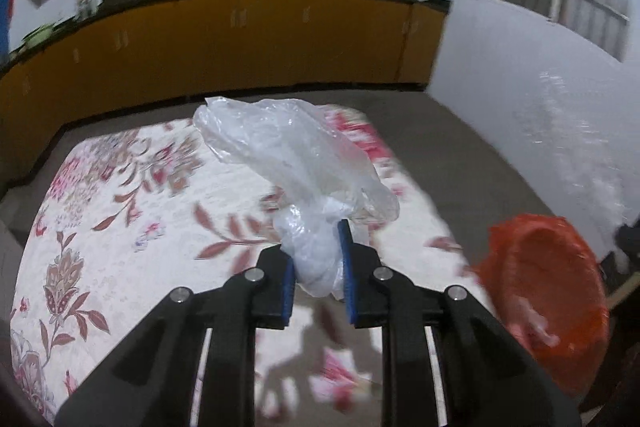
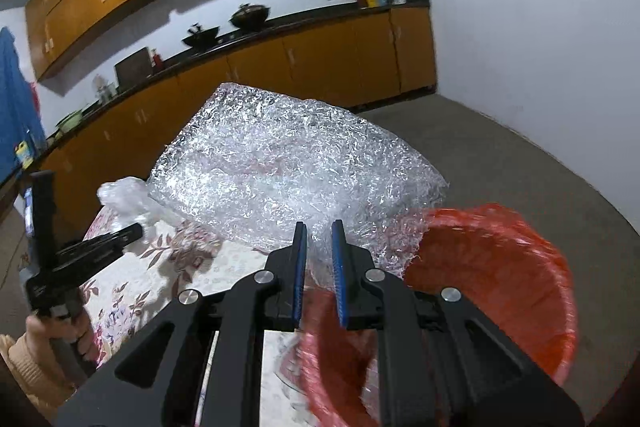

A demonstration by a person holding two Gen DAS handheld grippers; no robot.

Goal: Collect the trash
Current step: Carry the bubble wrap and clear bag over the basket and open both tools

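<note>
My left gripper [image 1: 318,263] is shut on a crumpled clear plastic bag [image 1: 296,163], which stands up from the blue pads above the floral tablecloth [image 1: 120,219]. My right gripper [image 2: 319,267] is shut on the lower edge of a large sheet of bubble wrap [image 2: 288,163], held up over the table's right side. An orange bin with an orange liner [image 2: 492,283] stands just right of the right gripper, also at the right edge of the left wrist view as the orange bin [image 1: 548,299]. The left gripper [image 2: 100,251] with its clear bag [image 2: 124,199] shows at the left of the right wrist view.
The table with the floral cloth [image 2: 132,283] sits in front of orange kitchen cabinets [image 1: 240,43] under a dark counter with woks and jars. A white wall [image 2: 520,67] and grey floor [image 2: 500,163] lie to the right. A person's hand and sleeve [image 2: 24,359] hold the left tool.
</note>
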